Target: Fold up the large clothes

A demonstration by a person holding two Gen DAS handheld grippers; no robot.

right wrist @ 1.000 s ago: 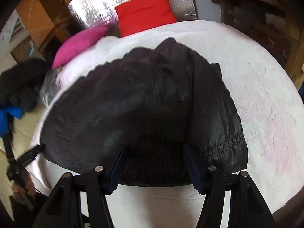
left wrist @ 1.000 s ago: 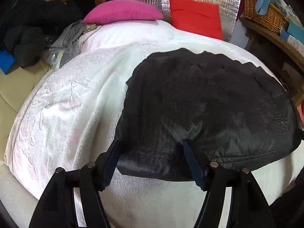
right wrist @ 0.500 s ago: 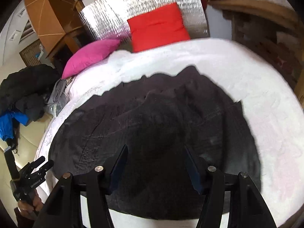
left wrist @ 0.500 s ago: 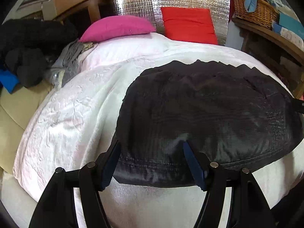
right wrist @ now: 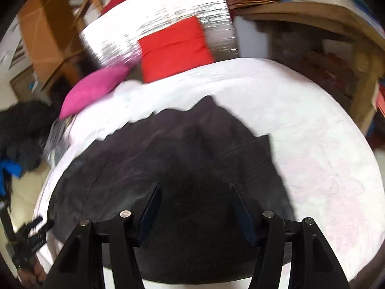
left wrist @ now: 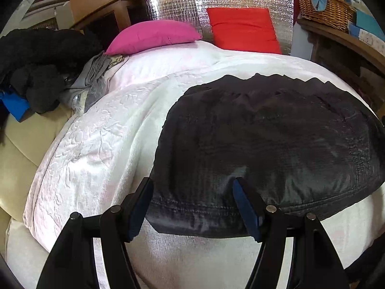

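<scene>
Left wrist view: the left gripper (left wrist: pixel 192 204) is being held open over the near hem of the black garment (left wrist: pixel 276 144), nothing pinched; the garment is lying flat toward the bed's (left wrist: pixel 96 149) near right edge.

Right wrist view: the right gripper (right wrist: pixel 195 207), jaws apart and empty, is being lifted away, view blurring. Fold judged laid down.

Black garment (left wrist: pixel 276 144): thin woven cloth with a slight sheen and fine grid texture, stitched hem at its near edge. White bedspread (left wrist: pixel 101 144): matt cloth, embossed floral relief, rougher toward the bed's left edge. Pink pillow (left wrist: pixel 154 36) and red cushion (left wrist: pixel 243 29): plain matt fabric. Panel behind them (left wrist: pixel 173 2): crinkled silver foil, highly reflective. Basket (left wrist: pixel 324 7): woven wicker. Left gripper (left wrist: pixel 192 207) fingers (left wrist: pixel 247 207): matt black plastic, blue pads, shiny metal pins.
</scene>
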